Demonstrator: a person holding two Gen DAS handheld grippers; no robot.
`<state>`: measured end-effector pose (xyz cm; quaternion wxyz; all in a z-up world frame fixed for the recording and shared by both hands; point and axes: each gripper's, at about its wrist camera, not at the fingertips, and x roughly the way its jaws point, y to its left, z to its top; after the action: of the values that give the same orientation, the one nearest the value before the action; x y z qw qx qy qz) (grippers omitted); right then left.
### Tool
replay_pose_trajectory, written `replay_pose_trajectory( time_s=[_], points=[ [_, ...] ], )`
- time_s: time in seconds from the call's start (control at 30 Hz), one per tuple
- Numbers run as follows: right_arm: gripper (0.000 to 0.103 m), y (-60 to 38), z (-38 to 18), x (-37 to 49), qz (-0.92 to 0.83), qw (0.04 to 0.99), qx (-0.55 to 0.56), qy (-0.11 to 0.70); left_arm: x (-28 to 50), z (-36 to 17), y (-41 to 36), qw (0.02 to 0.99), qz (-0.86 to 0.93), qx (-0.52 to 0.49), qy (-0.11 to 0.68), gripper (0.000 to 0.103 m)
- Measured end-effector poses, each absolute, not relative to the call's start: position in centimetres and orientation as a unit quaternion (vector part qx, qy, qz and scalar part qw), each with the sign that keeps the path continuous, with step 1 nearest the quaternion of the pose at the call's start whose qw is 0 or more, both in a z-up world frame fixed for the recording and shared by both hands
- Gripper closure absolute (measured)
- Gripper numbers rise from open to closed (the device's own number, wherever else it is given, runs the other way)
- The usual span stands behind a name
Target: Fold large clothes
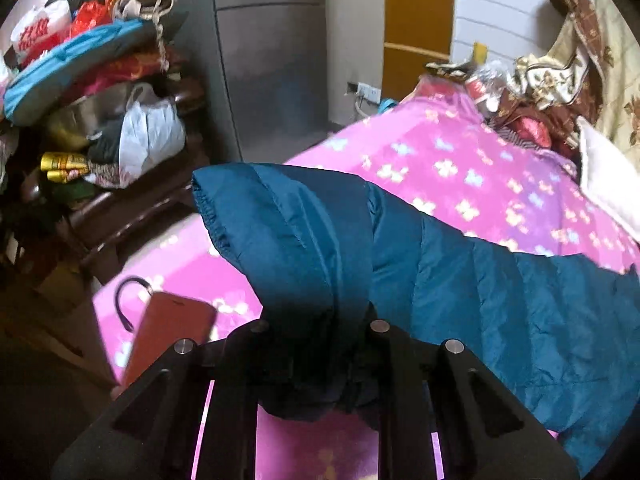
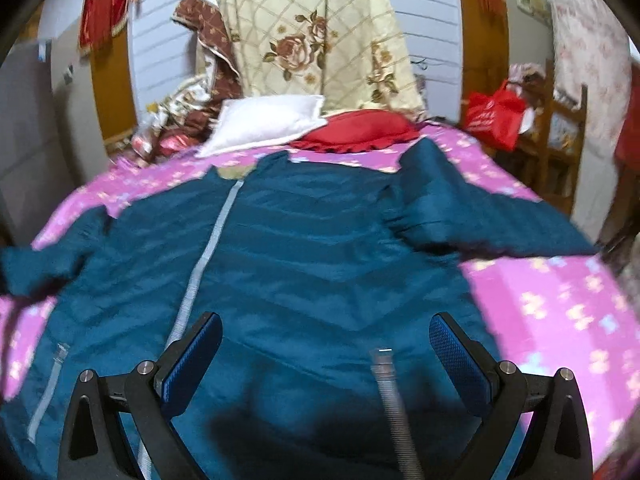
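Note:
A teal padded jacket lies spread front-up on a pink flowered bedsheet, its pale zipper running down the middle and both sleeves out to the sides. My left gripper is shut on the jacket's sleeve, holding it lifted above the bed with the cuff pointing away. My right gripper is open and empty, its blue-padded fingers hovering over the jacket's lower hem.
A white pillow, a red cushion and a floral quilt lie at the bed's head. A red phone with a cable lies at the bed's left edge. A cluttered wooden chair stands beside the bed. A red bag is at the right.

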<state>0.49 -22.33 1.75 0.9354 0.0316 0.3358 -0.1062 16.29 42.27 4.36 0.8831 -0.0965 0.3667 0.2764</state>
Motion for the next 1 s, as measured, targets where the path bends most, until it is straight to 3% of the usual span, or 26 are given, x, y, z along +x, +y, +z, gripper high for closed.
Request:
replay_pose_trajectory(
  time_s=[0.2,0.47,0.7,0.93,0.97,1.0],
  points=[
    [0.0,-27.3,2.3,-0.6,-0.129,0.925,0.014,0.356,15.5,11.4,34.6,0.931,0.151,-0.092,0.318,0.088],
    [0.0,-31.7,0.4,-2.7,-0.148,0.912,0.085,0.372,17.3,15.7,13.2,0.952,-0.079,-0.063,0.289,0.088],
    [0.0,-32.9,-0.1,-3.0,-0.159,0.904,0.098,0.384,19.9,11.5,-2.8,0.916,-0.214,-0.072,0.33,0.088],
    [0.0,-34.0,-1.2,-2.6,-0.159,0.891,0.115,0.41,21.5,6.2,-11.1,0.891,-0.245,-0.063,0.377,0.085],
    [0.0,-33.9,-1.3,-2.6,-0.158,0.89,0.115,0.412,21.8,5.4,-11.5,0.888,-0.242,-0.065,0.385,0.079],
    [0.0,-33.9,-1.3,-2.5,-0.157,0.89,0.114,0.412,22.0,4.3,-11.7,0.882,-0.241,-0.07,0.4,0.064]
  ],
)
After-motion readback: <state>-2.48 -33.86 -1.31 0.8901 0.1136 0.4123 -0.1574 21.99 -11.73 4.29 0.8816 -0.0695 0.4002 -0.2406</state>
